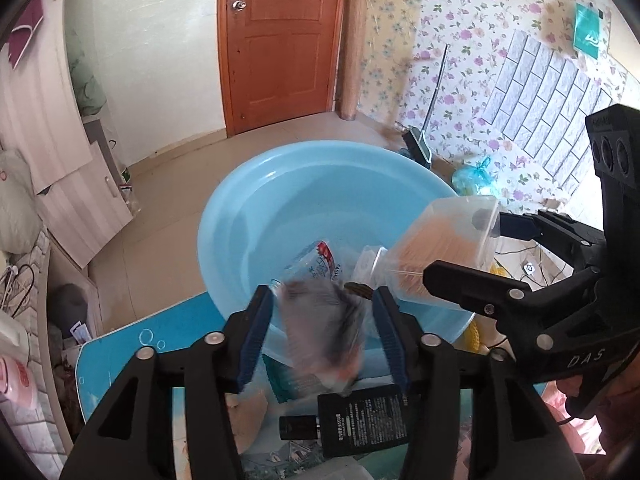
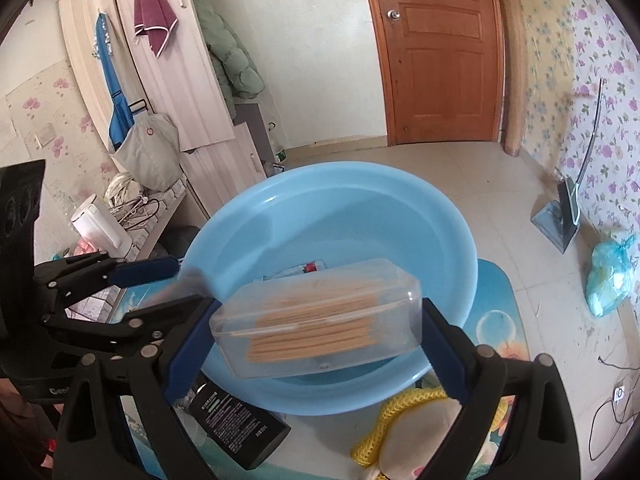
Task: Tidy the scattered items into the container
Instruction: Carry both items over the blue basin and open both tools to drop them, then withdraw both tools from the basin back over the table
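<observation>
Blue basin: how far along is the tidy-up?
Early. Done: one red-labelled packet lies in the blue basin. In hand: the right gripper grips a clear box of wooden sticks over the basin; a blurred clear bag sits between the left gripper fingers, jaws apart. Left: black bottle, yellow mesh item on the table.

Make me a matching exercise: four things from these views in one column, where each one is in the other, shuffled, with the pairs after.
Things:
1. clear box of wooden sticks
2. black bottle
3. blue-green plastic bag
4. maroon towel

Places:
A. on the floor by the floral wall
B. hanging on the wardrobe
C. clamped in the right gripper over the blue basin
D. lying on the mat in front of the basin

Pairs: 1-C, 2-D, 3-A, 4-B
</observation>
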Available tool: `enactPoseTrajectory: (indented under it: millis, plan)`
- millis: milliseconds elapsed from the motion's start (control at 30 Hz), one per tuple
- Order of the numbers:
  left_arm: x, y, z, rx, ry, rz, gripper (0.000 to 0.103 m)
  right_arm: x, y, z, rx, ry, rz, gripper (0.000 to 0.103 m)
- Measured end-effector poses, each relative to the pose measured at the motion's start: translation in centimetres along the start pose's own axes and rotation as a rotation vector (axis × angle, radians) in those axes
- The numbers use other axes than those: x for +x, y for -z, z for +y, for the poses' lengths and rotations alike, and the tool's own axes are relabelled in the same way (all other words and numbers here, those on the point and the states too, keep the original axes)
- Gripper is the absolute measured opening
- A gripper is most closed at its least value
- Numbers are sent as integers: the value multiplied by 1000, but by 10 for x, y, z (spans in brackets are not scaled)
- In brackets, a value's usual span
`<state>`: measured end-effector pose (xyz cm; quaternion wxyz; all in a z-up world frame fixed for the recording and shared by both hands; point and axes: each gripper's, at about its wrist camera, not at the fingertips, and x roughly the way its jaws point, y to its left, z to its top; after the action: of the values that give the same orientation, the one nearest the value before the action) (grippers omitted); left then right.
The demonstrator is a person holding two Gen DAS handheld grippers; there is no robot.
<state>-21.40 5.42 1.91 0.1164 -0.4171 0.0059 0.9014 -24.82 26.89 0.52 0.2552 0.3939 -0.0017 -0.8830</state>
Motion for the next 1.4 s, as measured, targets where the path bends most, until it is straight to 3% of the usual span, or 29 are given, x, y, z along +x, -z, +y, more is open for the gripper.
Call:
enactPoseTrajectory:
  millis: [167,600,833,1067,1400]
  plan:
    - [-14,5,11,-26,12,-39,80,-2,0,2,17,36,7,97]
    - [-56,45,37,-70,41,-63,99,-32,20,28,13,96,15,97]
    - [-72,82,52,-85,-5,1,99,-44,52,39,56,105,13,97]
    - [-75,118,63,-115,-72,81,99,-52,71,51,10,128,47,97]
    - [-82,144,65,-146,-143,65,101,-68,88,45,19,132,45,97]
